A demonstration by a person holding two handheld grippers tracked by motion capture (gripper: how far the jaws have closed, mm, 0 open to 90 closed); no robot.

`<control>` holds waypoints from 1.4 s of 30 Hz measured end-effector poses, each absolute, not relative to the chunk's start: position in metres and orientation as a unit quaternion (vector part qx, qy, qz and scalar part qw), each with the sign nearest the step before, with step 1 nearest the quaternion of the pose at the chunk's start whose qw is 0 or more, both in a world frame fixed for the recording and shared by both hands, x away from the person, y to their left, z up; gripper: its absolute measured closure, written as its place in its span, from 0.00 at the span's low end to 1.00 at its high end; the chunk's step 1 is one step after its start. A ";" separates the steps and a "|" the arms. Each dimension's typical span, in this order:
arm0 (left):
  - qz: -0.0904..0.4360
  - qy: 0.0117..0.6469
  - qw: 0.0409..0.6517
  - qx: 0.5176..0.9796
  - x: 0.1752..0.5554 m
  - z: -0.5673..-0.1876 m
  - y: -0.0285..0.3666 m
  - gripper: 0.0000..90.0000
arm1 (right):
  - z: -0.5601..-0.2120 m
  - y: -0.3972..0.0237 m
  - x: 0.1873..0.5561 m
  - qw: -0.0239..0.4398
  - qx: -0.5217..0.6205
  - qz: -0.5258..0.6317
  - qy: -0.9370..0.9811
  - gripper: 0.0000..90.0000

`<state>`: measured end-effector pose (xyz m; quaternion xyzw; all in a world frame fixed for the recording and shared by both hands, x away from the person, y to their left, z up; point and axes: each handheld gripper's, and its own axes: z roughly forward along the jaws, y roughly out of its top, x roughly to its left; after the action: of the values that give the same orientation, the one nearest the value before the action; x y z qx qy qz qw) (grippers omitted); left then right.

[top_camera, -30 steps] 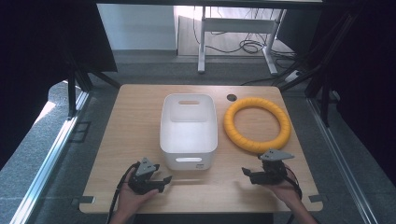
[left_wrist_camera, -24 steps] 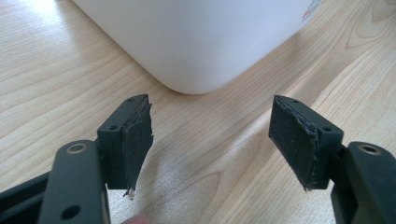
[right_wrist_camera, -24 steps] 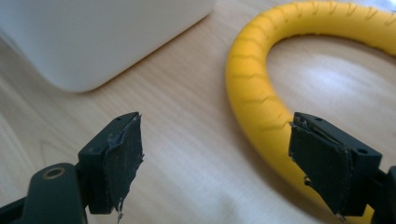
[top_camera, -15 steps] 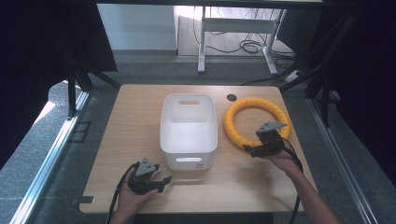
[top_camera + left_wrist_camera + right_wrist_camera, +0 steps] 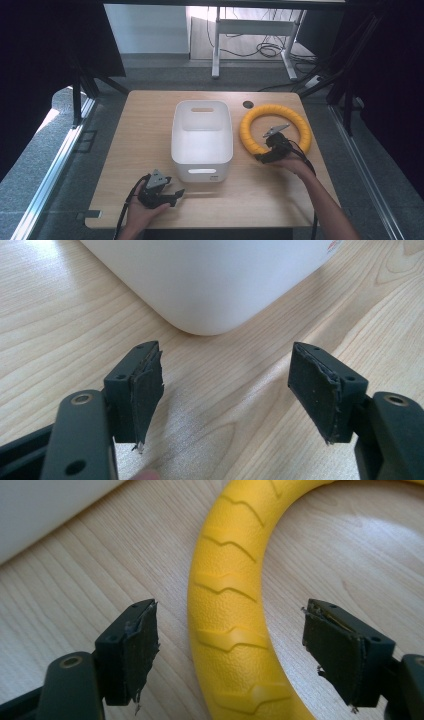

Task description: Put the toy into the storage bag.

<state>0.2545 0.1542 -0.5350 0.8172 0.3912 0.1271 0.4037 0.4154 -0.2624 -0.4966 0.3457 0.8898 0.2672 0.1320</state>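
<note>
A yellow ribbed ring [image 5: 302, 126] lies flat on the wooden table, to the right of a white bin [image 5: 176, 131]. My right gripper [image 5: 264, 152] is over the ring's near-left part. In the right gripper view the ring [image 5: 225, 605] runs up between the jaws of my right gripper [image 5: 235, 647]. Those jaws have just been closing, but both pads stand clear of the ring. My left gripper [image 5: 176, 194] rests near the front edge, open and empty. In the left gripper view, my left gripper [image 5: 235, 400] points at the bin's rounded corner [image 5: 215, 280].
A dark round hole [image 5: 248, 104] sits in the tabletop behind the ring. The bin stands mid-table between the two hands. Bare wood [image 5: 125, 130] stretches left of the bin. Desk legs and cables [image 5: 265, 47] lie on the floor beyond the far edge.
My right gripper has moved away from the front edge to the ring, and its jaws now straddle it and stand a little narrower. The left gripper has stayed put.
</note>
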 end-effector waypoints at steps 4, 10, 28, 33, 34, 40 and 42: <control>0.128 0.392 0.404 0.817 0.254 -0.535 0.155 0.34 | -0.502 -0.261 0.419 0.126 0.344 0.261 0.893 0.29; 0.128 0.391 0.403 0.817 0.255 -0.535 0.155 0.34 | -0.507 -0.258 0.422 0.121 0.338 0.249 0.899 0.34; 0.126 0.386 0.399 0.822 0.254 -0.536 0.153 0.34 | -0.513 -0.254 0.428 0.104 0.327 0.228 0.911 0.54; 0.127 0.388 0.401 0.820 0.254 -0.536 0.153 0.33 | -0.509 -0.252 0.430 0.097 0.317 0.223 0.917 0.56; 0.127 0.389 0.401 0.820 0.255 -0.536 0.154 0.33 | -0.506 -0.253 0.429 0.094 0.315 0.233 0.915 0.56; 0.125 0.389 0.400 0.820 0.255 -0.538 0.153 0.33 | -0.473 -0.265 0.423 0.082 0.323 0.329 0.883 0.57; 0.125 0.388 0.400 0.821 0.255 -0.538 0.152 0.34 | -0.463 -0.271 0.420 0.072 0.328 0.361 0.870 0.57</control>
<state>0.2548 0.1519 -0.5376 0.8206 0.3883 0.1249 0.4002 0.4199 -0.2706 -0.4627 0.3279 0.8700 0.3611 0.0723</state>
